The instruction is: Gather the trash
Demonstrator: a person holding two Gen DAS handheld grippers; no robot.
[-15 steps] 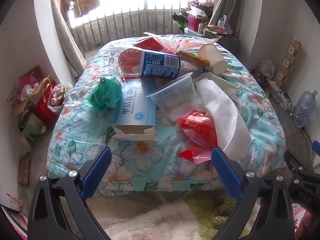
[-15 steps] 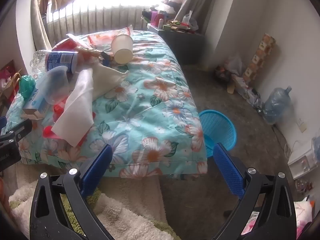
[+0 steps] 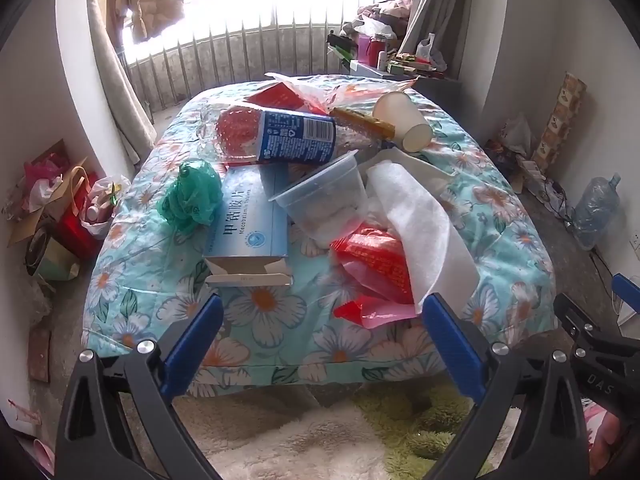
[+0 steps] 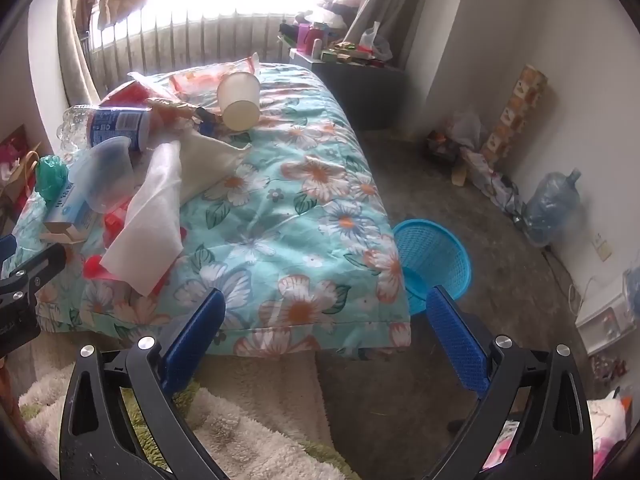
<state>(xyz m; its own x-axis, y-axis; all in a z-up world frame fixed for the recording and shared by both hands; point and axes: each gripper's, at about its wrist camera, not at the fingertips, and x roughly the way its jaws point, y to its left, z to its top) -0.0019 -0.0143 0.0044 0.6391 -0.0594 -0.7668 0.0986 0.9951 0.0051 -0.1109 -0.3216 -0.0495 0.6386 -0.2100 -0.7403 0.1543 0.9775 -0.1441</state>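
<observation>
The left tool and the right tool both stand spread wide, with nothing between the fingers. The trash lies on the flowered bed cover: a blue medicine box, a clear plastic cup, a paper cup and a white sheet. A blue basket stands on the floor just beside the bed.

You see a glossy clear plastic tub, a matt white paper cup, a soft floral cloth quilt and a blue woven-look plastic basket.
</observation>
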